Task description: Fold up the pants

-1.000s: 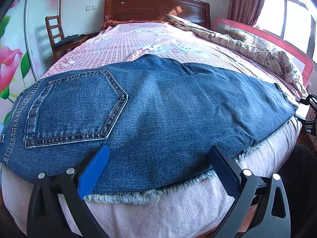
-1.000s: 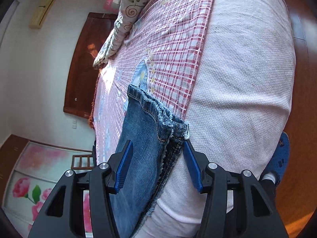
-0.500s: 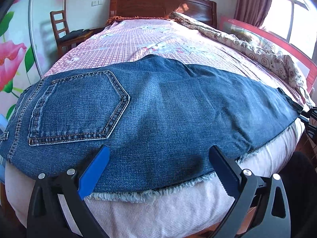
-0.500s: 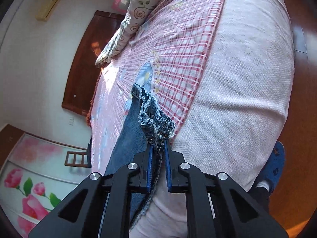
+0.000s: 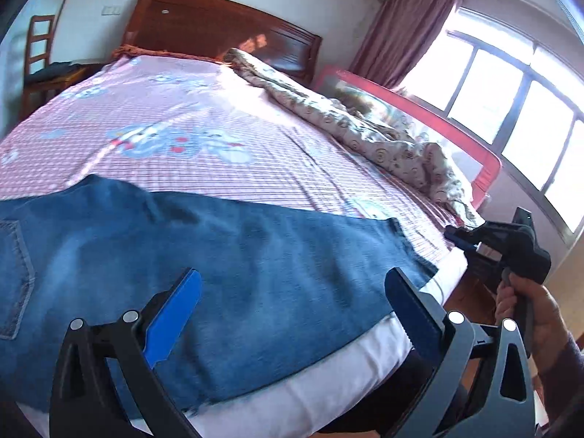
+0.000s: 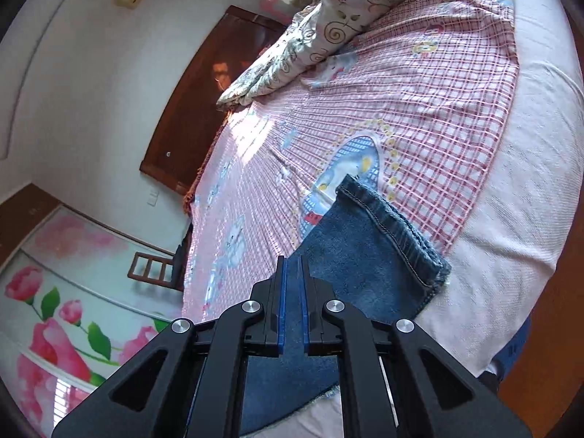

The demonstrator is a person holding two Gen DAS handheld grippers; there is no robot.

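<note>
Nearest the left wrist camera, the left gripper (image 5: pixel 292 314) hangs over the near edge of the bed (image 5: pixel 328 387), fingers spread wide, nothing between the blue pads (image 5: pixel 171 317). Under it the jeans (image 5: pixel 219 273) lie flat along the bed's near edge, folded lengthwise, back pocket stitching showing at the far left of that view, frayed hem edge hanging just over the white mattress side. The leg cuff (image 6: pixel 398 233) reaches toward the near right corner of the bed.

At that corner the right gripper (image 6: pixel 292 299) sits just above the denim, pads nearly together with a thin gap; in the right wrist view only blue shows in that gap, can't tell whether fabric is pinched. From the left wrist view the right gripper (image 5: pixel 489 244) is off the cuff end, beside the corner, held by the person's right hand (image 5: pixel 525 310).

Further back, a pink checked sheet (image 5: pixel 219 138) with cartoon prints covers the bed. A rumpled floral quilt (image 5: pixel 365 127) runs along the bed's far right edge, next to a red bed rail (image 5: pixel 485 160). Dark wood headboard (image 5: pixel 219 33) at the far end, wooden chair (image 5: pixel 36 54) by the far left corner, curtain (image 5: pixel 408 29) and window (image 5: pixel 511 91) at right.
</note>
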